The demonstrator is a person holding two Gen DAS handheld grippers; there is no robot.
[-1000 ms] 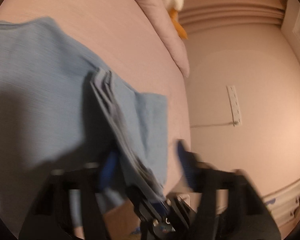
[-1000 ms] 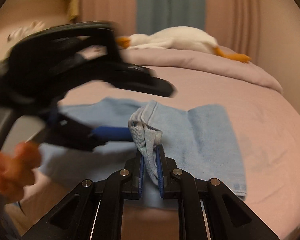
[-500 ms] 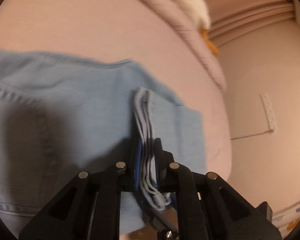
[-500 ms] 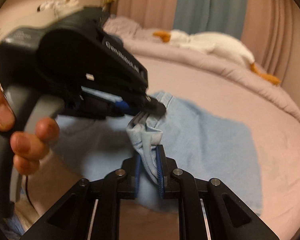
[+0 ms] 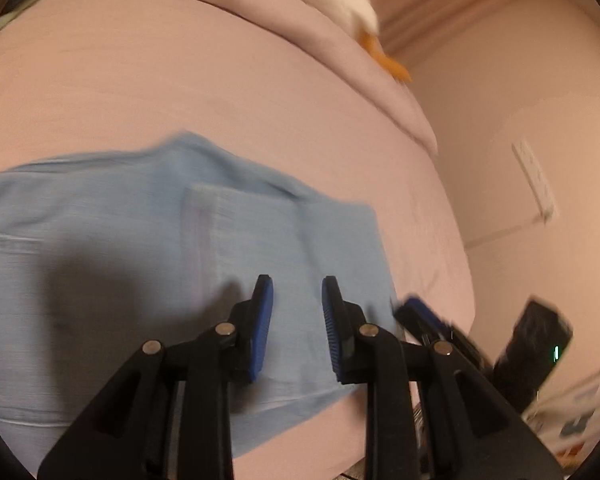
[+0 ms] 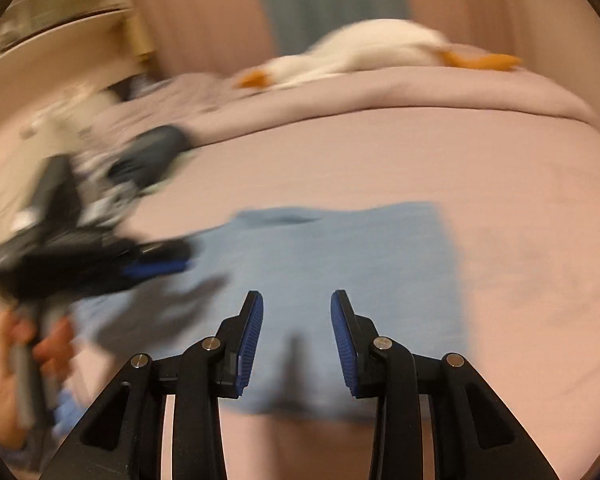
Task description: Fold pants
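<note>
Light blue pants [image 5: 148,248] lie folded flat on the pink bed [image 5: 180,80], with a folded-over leg end lying on top in the left wrist view. My left gripper [image 5: 296,292] hovers over that end, jaws opening, no cloth between the blue pads. In the right wrist view the pants [image 6: 340,252] lie flat too. My right gripper [image 6: 296,308] is above their near edge, jaws opening and empty. The left gripper [image 6: 156,264] shows blurred at the left there, held by a hand [image 6: 4,380]. The right gripper's blurred tip [image 5: 428,320] appears at the lower right of the left wrist view.
A white plush goose with orange feet [image 6: 380,52] lies on a folded pink duvet [image 6: 420,92] at the far side. A heap of clothes [image 6: 132,152] sits at the far left. The bed's right edge drops to a pink wall with a socket strip [image 5: 536,180].
Both grippers let go of the bunched pant edge they pinched half a second ago. The cloth dropped flat onto the pants, and both grippers drew back with jaws apart.
</note>
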